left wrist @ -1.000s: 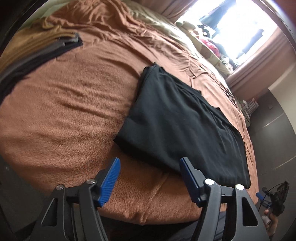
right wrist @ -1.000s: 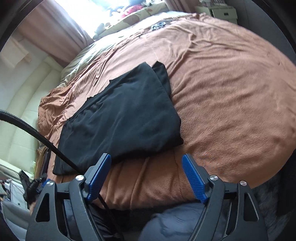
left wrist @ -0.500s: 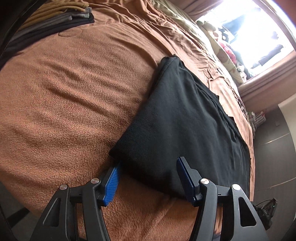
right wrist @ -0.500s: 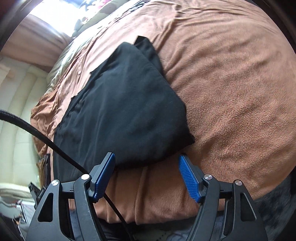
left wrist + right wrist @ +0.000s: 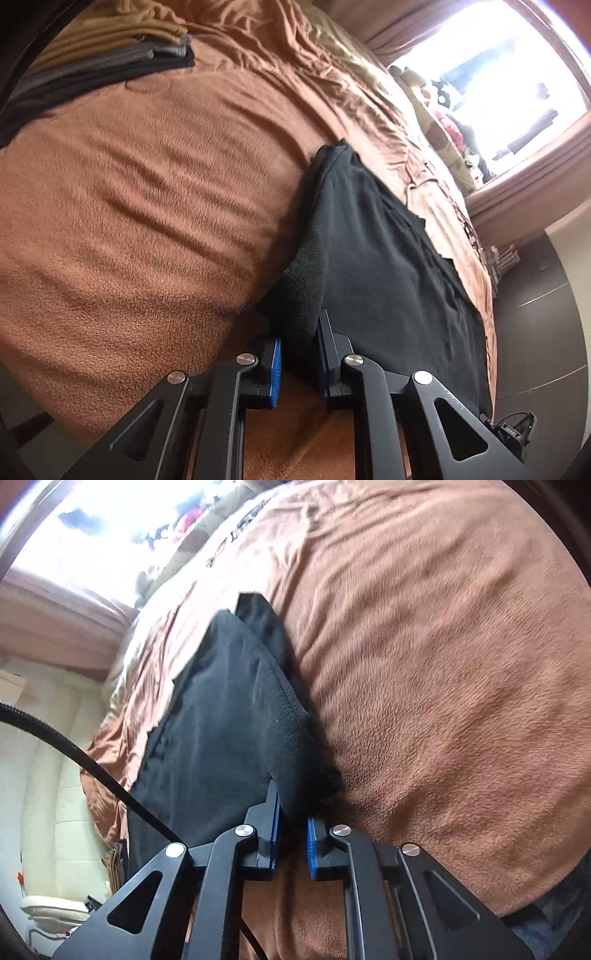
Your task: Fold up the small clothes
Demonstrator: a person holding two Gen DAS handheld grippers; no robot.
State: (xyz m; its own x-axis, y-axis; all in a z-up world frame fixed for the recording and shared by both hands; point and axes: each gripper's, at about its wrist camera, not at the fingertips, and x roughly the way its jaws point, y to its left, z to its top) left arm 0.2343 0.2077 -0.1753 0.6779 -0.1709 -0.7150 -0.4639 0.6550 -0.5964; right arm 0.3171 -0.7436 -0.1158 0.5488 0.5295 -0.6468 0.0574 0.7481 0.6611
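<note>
Black garment [image 5: 388, 266], partly folded, lies flat on the brown blanket [image 5: 155, 206] of the bed, long side running away from the near edge toward the window [image 5: 517, 81]. Near edge bunched at both corners.

Left gripper [image 5: 298, 363]: jaws closing, narrow, near-left corner of the garment pinched between the blue pads [image 5: 276, 371]. Cloth visibly gathered and raised at the pinch.

Right gripper [image 5: 293, 843]: jaws closing, narrow, near-right corner of the garment [image 5: 221, 738] gathered between them. Cloth looks caught, though the contact point itself is dark and hard to read.

Further out: stack of folded clothes [image 5: 110, 55] at the far left of the bed, well apart from the garment. Black cable [image 5: 74, 749] crosses the right wrist view, running over the garment's left part in the picture.

Judgement: step in hand is taking both near corners, likely to carry them over toward the far edge for the next fold.

Risks:
- Garment is already layered; a pinch may hold only the top layer, so lower layers stay behind and the fold splays.
- Pads may have caught blanket pile along with cloth; lifting would drag the blanket.
- Uneven lift of the two corners would skew the fold line.
- Cable could snag the cloth on the carry-over.
</note>
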